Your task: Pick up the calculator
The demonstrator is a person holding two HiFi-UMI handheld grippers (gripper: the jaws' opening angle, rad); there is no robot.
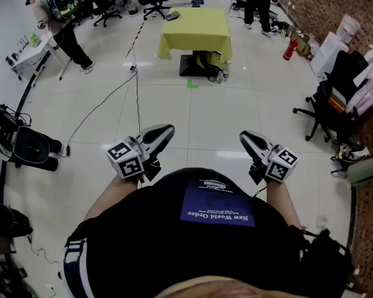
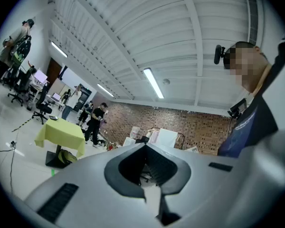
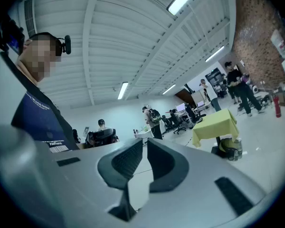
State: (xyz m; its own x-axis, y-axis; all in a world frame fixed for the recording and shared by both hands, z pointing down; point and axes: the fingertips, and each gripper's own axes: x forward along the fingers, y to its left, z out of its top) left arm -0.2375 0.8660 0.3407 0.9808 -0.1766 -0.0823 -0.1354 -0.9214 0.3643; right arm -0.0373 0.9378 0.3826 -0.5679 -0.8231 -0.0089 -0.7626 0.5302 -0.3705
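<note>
The table point(image 1: 196, 30) stands well ahead of the person, on the centre line. The calculator point(image 1: 171, 15) lies on its far left corner. A bag point(image 1: 206, 61) sits at the table base. The left gripper point(image 1: 168, 130) and right gripper point(image 1: 244, 136) are side by side, well short of the table.

Both forearms reach forward at waist height. The left gripper point(image 1: 163, 133) and right gripper point(image 1: 245, 138) are held level, each with its jaws together.
</note>
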